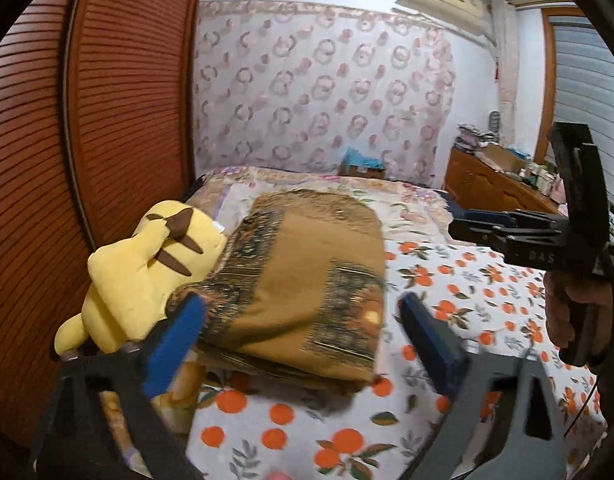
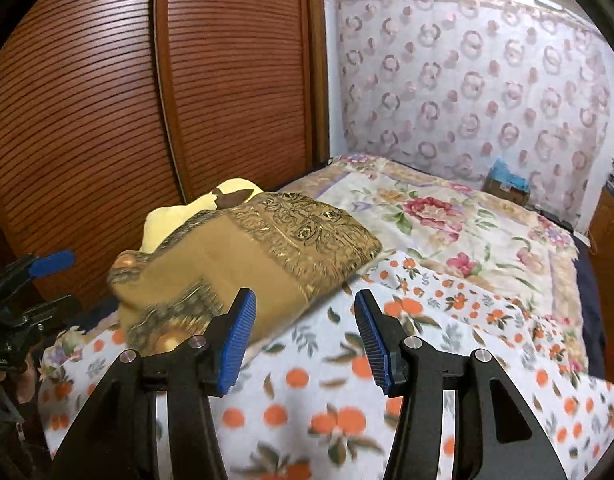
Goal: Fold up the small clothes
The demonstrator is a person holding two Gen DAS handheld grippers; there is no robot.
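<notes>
Lying folded on the orange-print sheet [image 2: 339, 384], the brown cloth [image 1: 303, 280] is touching the yellow plush [image 1: 147, 264] beside the wardrobe [image 2: 107, 100]. Left gripper [image 1: 303, 344] is hovering just before the cloth, jaws spread, empty. Right gripper [image 2: 305, 340] is hanging beside it, spread too, gripping nothing.

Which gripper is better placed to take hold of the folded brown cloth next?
Left, probably. The left gripper is open with the brown cloth between its fingers. The right gripper is also open but points at bare orange-print sheet beside it.
</notes>
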